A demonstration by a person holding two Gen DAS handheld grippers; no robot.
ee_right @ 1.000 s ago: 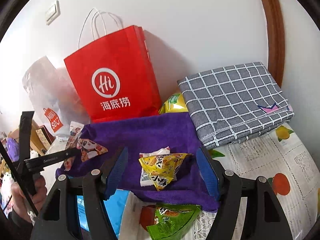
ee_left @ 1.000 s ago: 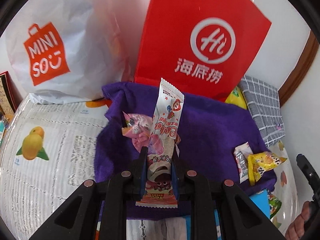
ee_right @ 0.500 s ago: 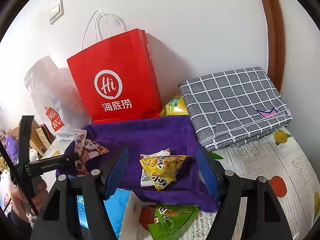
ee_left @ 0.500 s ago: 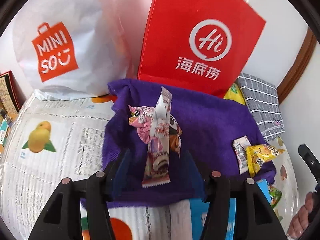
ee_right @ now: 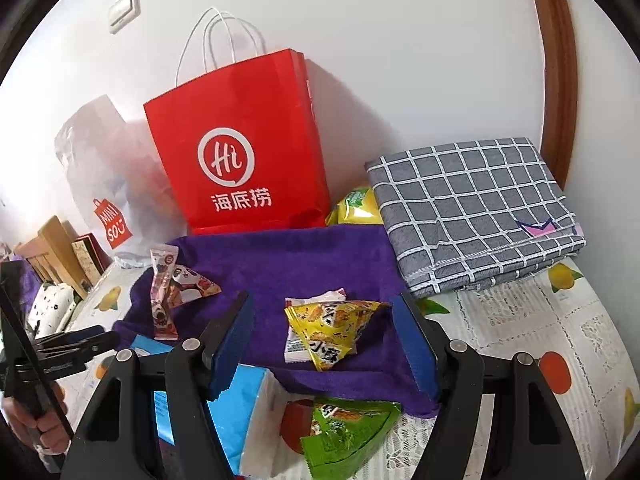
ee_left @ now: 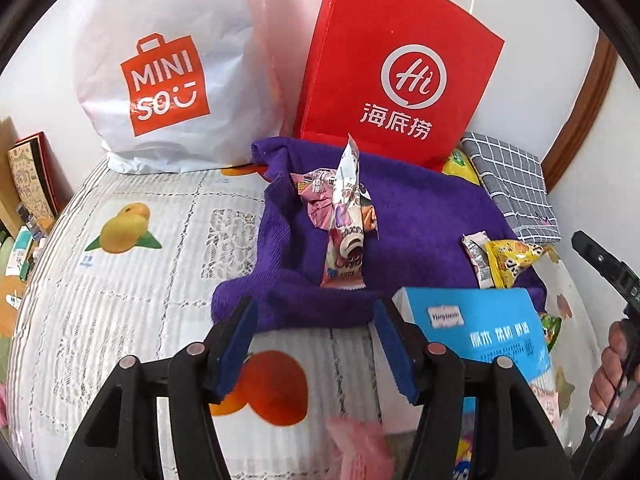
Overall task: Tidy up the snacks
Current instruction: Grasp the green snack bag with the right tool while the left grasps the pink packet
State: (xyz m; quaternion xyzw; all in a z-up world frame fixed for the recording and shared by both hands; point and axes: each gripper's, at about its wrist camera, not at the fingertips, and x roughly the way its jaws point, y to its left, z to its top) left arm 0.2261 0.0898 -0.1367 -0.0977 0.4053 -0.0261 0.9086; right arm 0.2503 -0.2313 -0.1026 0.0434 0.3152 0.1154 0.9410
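A purple towel (ee_left: 420,216) lies on the table, also in the right wrist view (ee_right: 296,264). A long pink-and-white snack packet (ee_left: 346,236) lies on its left part atop a pink packet (ee_left: 320,200) and a panda packet (ee_right: 192,280). A yellow triangular packet (ee_right: 328,324) and a small white packet (ee_left: 476,256) lie on its right part. My left gripper (ee_left: 314,320) is open and empty, just before the towel's near edge. My right gripper (ee_right: 324,328) is open around the yellow packet without touching it.
A red paper bag (ee_left: 396,68) and a white Miniso bag (ee_left: 172,68) stand behind the towel. A folded grey checked cloth (ee_right: 472,208) lies at the right. A blue tissue pack (ee_left: 484,328) and a green triangular packet (ee_right: 348,428) lie near the towel's front edge.
My left gripper opened, let go of the long snack packet on the towel's left pile and drew back toward me. The right gripper has barely moved.
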